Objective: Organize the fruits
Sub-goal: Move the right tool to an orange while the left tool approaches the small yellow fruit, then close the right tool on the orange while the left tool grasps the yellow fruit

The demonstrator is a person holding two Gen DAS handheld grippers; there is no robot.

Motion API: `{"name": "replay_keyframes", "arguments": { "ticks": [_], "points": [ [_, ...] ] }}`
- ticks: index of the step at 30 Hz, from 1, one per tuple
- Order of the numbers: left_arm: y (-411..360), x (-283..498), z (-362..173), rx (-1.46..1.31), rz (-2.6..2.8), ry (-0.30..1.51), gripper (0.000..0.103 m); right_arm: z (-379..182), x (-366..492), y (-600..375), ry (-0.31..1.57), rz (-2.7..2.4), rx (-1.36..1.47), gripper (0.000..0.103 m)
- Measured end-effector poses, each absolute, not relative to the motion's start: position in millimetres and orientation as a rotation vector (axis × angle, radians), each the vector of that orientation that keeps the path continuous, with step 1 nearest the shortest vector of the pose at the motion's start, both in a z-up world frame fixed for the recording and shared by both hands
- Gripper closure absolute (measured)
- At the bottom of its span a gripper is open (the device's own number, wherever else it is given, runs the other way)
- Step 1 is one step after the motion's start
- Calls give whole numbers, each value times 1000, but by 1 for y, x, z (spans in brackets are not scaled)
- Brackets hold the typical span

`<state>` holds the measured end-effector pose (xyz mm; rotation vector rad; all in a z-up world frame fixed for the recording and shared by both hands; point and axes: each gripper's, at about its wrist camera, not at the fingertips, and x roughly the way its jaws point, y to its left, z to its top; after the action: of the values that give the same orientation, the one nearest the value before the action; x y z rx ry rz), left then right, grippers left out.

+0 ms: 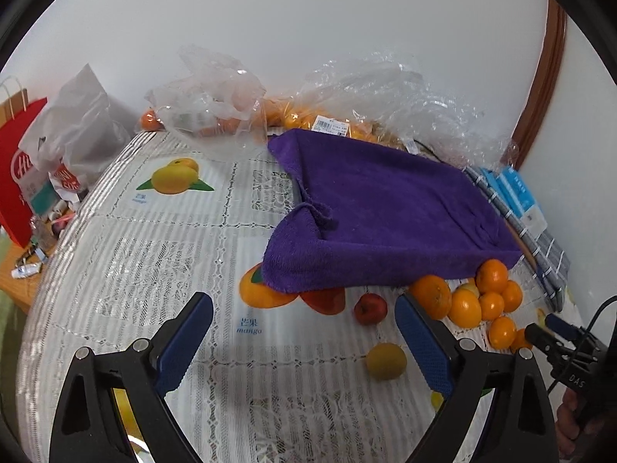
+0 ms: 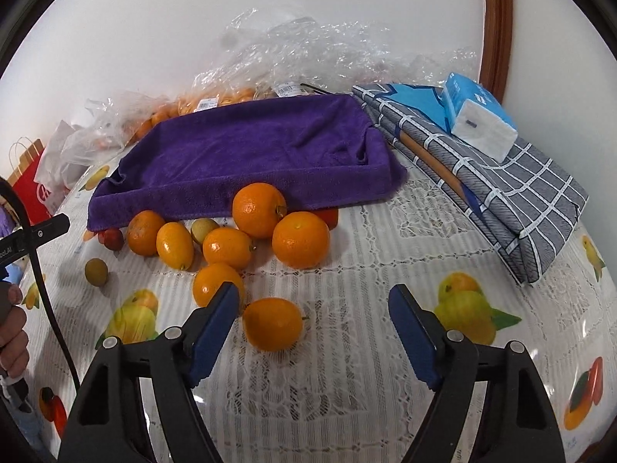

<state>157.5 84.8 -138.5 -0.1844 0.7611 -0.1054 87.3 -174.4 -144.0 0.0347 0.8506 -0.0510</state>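
Note:
Several oranges point(image 2: 300, 239) lie in a loose pile on the tablecloth in front of a purple towel-lined tray point(image 2: 250, 150). One orange point(image 2: 272, 323) lies apart, just ahead of my right gripper point(image 2: 313, 308), which is open and empty, its left finger beside it. My left gripper point(image 1: 304, 316) is open and empty. Ahead of it lie a small red fruit point(image 1: 370, 308) and a yellow-brown round fruit point(image 1: 385, 360); the orange pile point(image 1: 466, 306) is to its right, the purple tray point(image 1: 385, 208) beyond. The red fruit point(image 2: 113, 239) and yellow-brown fruit point(image 2: 96, 270) also show in the right wrist view.
Clear plastic bags holding more oranges point(image 1: 308, 115) line the wall behind the tray. A folded grey checked cloth point(image 2: 501, 193) with a blue tissue pack point(image 2: 478, 119) lies to the right. A red paper bag point(image 1: 19, 177) and a white bag point(image 1: 77, 123) stand at the left.

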Motion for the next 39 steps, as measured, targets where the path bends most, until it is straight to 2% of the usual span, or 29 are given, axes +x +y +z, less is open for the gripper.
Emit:
{"name": "replay_keyframes", "arguments": {
  "ticks": [8, 12, 16, 18, 20, 22, 26, 35, 39],
  "points": [
    [103, 164, -152, -270, -92, 810, 8, -149, 90, -167, 849, -37, -10, 23],
    [96, 163, -152, -221, -63, 801, 8, -154, 90, -169, 854, -37, 10, 26],
    [91, 162, -152, -193, -67, 795, 8, -158, 92, -172, 869, -18, 42, 33],
    [91, 162, -152, -198, -73, 797, 8, -160, 92, -170, 881, -1, 49, 39],
    [92, 163, -153, -214, -83, 801, 8, -165, 93, -165, 905, 14, 30, 51],
    [94, 163, -154, -229, -93, 808, 8, -166, 93, -159, 906, 12, -5, 56],
    [90, 162, -158, -244, -156, 828, 20, -167, 92, -149, 905, 13, -46, 65],
    [50, 158, -167, -134, -341, 897, 46, -166, 91, -149, 903, 15, -53, 65],
    [41, 156, -167, -66, -330, 883, 48, -165, 91, -154, 904, 30, -22, 65]
  ]
}}
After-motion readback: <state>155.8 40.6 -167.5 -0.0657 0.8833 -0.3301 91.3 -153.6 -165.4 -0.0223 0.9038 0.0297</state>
